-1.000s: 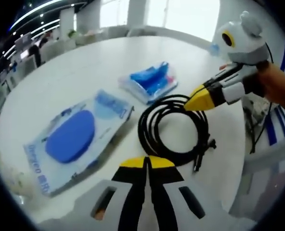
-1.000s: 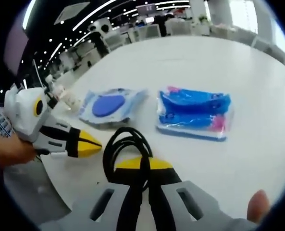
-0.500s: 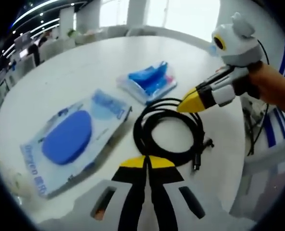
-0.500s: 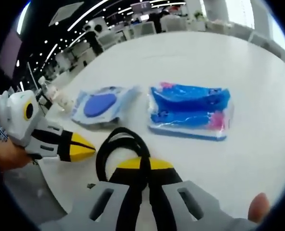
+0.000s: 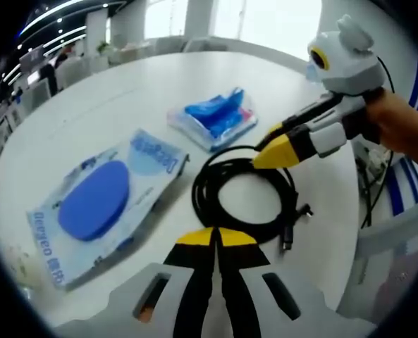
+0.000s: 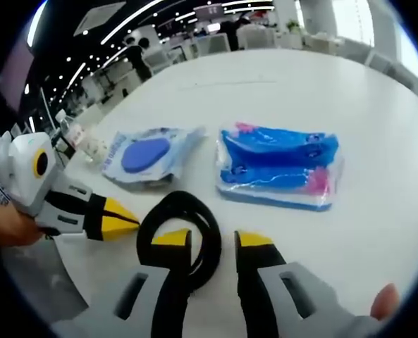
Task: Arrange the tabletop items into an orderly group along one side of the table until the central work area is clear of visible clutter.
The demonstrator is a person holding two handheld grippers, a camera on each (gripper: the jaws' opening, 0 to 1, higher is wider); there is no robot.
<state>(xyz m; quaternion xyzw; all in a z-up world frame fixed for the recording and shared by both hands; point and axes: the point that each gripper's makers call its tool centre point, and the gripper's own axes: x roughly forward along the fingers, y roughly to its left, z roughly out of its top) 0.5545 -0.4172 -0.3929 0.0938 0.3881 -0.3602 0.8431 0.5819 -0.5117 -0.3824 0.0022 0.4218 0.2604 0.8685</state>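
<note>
My right gripper [image 6: 212, 239] gapes astride the cable [image 5: 244, 193] coil's near edge; left gripper [image 5: 218, 237] closed, empty; cable's floppy, so I'd pinch all loops together.

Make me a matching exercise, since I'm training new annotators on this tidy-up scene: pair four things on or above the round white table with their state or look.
Things
1. coiled black cable
2. clear packet with a blue oval pad
3. right gripper
4. left gripper

States
A. jaws apart, straddling part of the coil
B. jaws closed together
C. lying looped on the table, between the two grippers
D. flat on the table, printed lettering on its film

Pairs: 1-C, 2-D, 3-A, 4-B
</note>
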